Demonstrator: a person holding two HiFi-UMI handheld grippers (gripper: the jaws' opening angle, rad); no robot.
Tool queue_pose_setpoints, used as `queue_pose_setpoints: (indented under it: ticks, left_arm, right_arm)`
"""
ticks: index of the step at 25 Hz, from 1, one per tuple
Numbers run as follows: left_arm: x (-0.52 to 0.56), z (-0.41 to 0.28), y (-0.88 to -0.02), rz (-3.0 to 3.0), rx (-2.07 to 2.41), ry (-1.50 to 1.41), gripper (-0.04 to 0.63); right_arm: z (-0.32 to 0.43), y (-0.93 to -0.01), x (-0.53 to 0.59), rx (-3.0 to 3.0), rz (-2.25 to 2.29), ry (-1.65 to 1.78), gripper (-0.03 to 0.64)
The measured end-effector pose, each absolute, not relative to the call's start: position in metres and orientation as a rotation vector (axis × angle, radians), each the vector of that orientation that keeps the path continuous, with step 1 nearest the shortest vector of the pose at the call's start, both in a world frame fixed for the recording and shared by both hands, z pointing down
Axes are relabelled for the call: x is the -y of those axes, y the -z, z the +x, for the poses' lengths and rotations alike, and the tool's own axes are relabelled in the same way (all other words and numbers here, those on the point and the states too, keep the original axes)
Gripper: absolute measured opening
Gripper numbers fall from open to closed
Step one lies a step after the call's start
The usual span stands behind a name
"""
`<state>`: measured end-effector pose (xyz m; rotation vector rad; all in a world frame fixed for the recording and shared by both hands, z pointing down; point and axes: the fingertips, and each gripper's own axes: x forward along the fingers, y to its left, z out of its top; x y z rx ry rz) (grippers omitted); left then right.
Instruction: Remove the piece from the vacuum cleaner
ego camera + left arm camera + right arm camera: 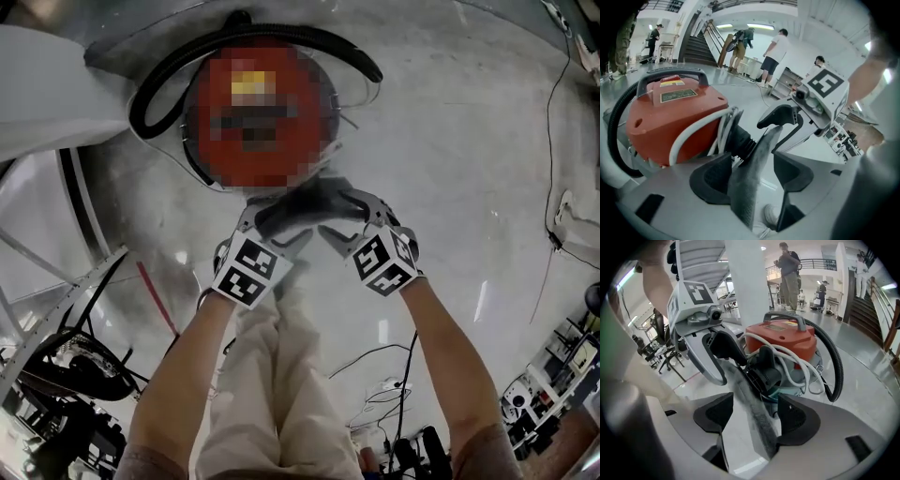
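Note:
The red vacuum cleaner stands on the floor just beyond both grippers, with a black hose looped round it. A flat grey piece sticks out from its black ribbed cuff. My left gripper has the grey piece between its jaws, against the left pad with a gap at the right one. My right gripper straddles the same piece from the other side, with a gap at its left pad. Both grippers look open. White cable is wound beside the cuff.
The person's legs in beige trousers stand below the grippers. A metal frame and wheeled gear lie at the left, and loose cables at the right. Several people and a staircase are far behind.

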<state>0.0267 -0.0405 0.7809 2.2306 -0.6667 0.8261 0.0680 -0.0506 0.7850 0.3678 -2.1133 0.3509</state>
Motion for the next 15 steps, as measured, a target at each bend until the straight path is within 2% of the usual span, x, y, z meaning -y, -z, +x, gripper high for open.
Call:
queue_pose_setpoints:
  ticks: [1, 6, 11, 15]
  left_arm:
    - [0.04, 0.028, -0.784, 2.23, 0.659, -0.844, 0.258]
    - [0.037, 0.03, -0.794, 2.223, 0.641, -0.887, 0.196]
    - [0.036, 0.03, -0.797, 2.201, 0.616, -0.878, 0.19]
    - [0.036, 0.031, -0.797, 2.205, 0.597, -0.874, 0.19]
  right_arm:
    - [0.068, -0.788, 0.051, 2.108, 0.349, -0.333, 0.264]
    - [0.067, -0.798, 0.048, 2.079, 0.284, -0.3, 0.255]
    - [0.068, -0.803, 0.043, 2.075, 0.218, -0.33, 0.193]
    - [0.065, -0.802, 0.041, 2.083, 0.171, -0.286, 0.183]
